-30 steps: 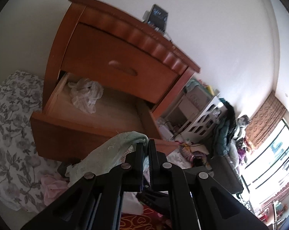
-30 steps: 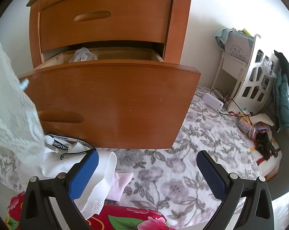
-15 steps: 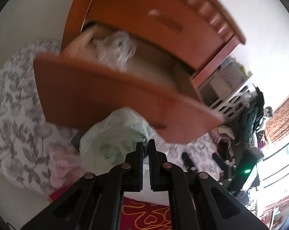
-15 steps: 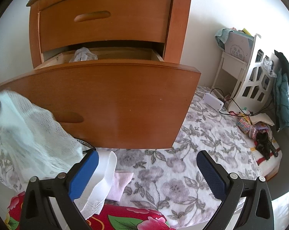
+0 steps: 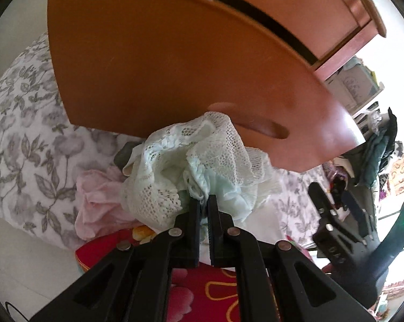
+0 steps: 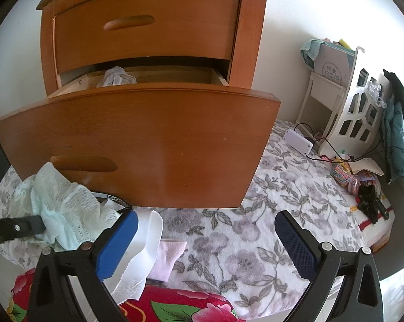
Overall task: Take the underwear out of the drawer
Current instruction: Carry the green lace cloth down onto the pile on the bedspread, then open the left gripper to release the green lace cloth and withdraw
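My left gripper (image 5: 204, 201) is clenched on a bunch of pale mint lace underwear (image 5: 202, 166); the fabric spills out ahead of the pinched fingertips. Landmark: the open lower drawer (image 6: 148, 145) of the wooden dresser. The underwear sits outside it, just below and in front of the drawer's front panel, near the handle recess, over a small heap of clothes: a pink garment (image 5: 100, 198) and a white piece (image 6: 140, 249) on the floral blanket (image 6: 269, 236). My right gripper (image 6: 206, 244) hangs released, blue pads wide apart with nothing between them, in front of the drawer's lower edge. Inside the drawer, toward its back, one more crumpled white garment (image 6: 116, 76) is in view.
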Tool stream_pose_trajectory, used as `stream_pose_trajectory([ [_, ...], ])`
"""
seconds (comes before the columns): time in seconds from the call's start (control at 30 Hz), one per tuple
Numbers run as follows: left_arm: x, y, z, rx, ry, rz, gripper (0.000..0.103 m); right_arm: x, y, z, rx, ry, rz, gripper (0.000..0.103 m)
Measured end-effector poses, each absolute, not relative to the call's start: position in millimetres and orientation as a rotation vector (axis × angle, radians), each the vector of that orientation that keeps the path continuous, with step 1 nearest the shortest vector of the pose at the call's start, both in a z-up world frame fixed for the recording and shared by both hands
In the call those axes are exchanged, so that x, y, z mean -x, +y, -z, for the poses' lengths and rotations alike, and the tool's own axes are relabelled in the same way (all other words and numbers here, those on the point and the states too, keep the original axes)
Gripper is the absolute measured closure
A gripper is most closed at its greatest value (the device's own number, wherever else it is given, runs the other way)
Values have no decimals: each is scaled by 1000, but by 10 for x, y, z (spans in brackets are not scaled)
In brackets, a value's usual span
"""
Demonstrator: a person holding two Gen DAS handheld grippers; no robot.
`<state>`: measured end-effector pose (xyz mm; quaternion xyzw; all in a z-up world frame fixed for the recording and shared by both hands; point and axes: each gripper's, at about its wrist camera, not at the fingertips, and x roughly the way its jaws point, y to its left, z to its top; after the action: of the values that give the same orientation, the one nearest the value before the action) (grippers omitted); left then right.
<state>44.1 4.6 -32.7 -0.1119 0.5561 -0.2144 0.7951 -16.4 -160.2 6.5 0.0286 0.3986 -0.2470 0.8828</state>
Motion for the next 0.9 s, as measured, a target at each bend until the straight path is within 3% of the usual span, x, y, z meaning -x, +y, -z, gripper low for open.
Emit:
stream_pose_trajectory([
  [0.73,-446,-126,529,122,1238,434,97,165,-1601,-64,-58,830,514,0],
  [0.9,-435,-133,483,106,1240,433,92,164,-1606,-64,-61,831,514,0],
])
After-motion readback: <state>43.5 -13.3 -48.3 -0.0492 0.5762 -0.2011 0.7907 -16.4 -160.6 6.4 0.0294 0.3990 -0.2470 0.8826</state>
